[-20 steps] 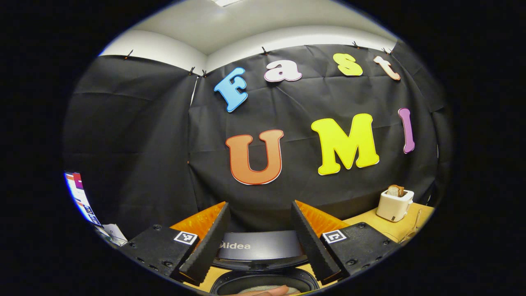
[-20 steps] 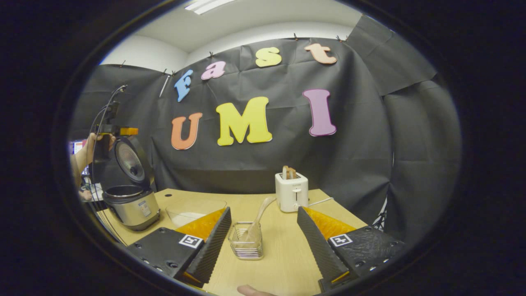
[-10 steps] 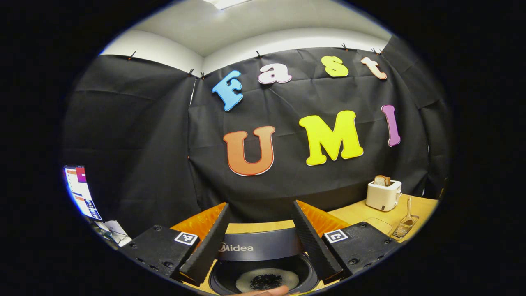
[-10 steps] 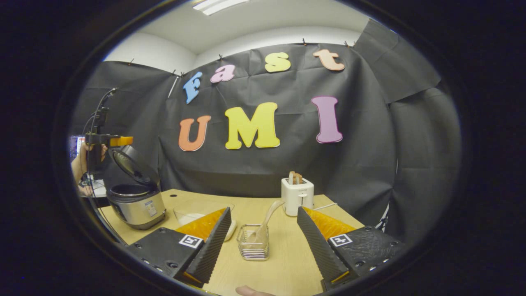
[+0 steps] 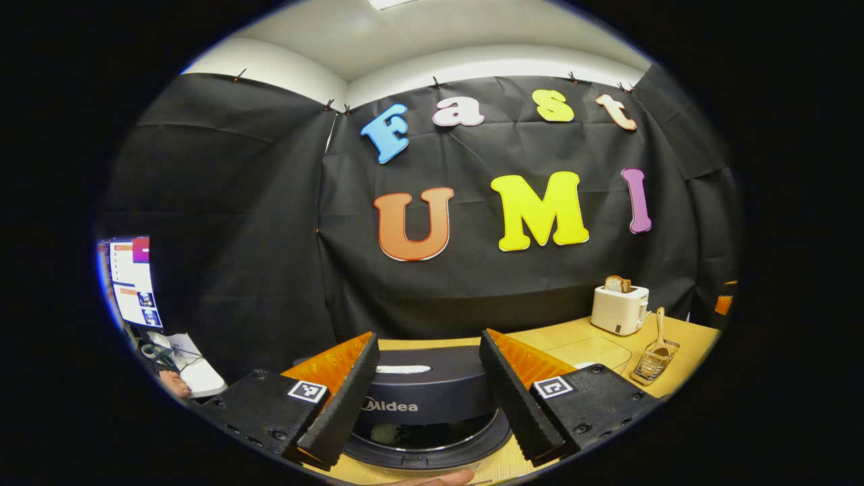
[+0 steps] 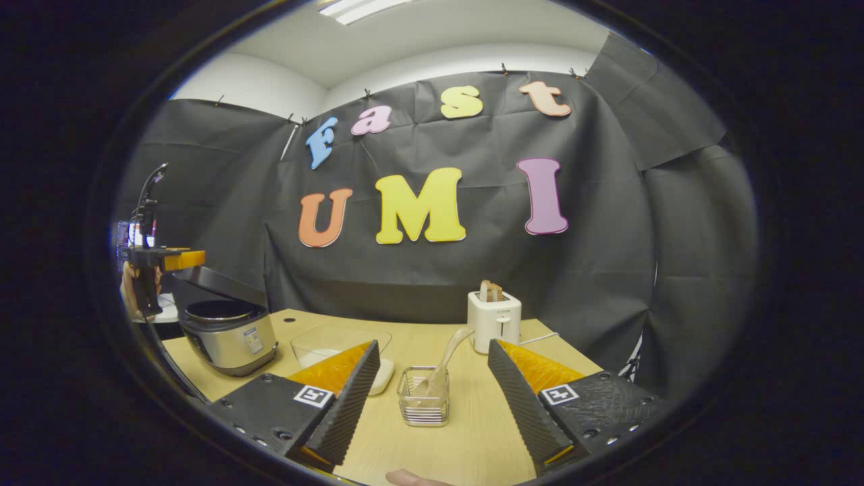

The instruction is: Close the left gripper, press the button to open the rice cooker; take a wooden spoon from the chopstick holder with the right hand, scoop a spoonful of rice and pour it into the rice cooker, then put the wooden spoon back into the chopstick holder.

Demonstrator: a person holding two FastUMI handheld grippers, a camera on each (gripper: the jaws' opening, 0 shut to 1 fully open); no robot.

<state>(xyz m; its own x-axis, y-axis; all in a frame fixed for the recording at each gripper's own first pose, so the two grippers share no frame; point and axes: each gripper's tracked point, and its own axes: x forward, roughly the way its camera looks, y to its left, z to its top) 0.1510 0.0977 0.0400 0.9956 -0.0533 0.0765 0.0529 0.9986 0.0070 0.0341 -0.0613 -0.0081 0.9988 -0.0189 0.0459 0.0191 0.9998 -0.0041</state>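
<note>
The rice cooker (image 6: 229,334) sits at the desk's (image 6: 466,439) far left corner, its lid (image 6: 219,285) tilted low over the pot, only partly up. The left gripper (image 5: 426,398) hovers just above that lid, fingers apart. The right gripper (image 6: 432,405) hangs over the desk with its fingers spread wide and nothing between them, pointing at the wire holder (image 6: 423,405), where the wooden spoon (image 6: 442,364) leans untouched. The glass rice bowl (image 6: 341,347) waits between cooker and holder. I judge everything with the spoon remains: taking it, scooping, pouring, returning it.
</note>
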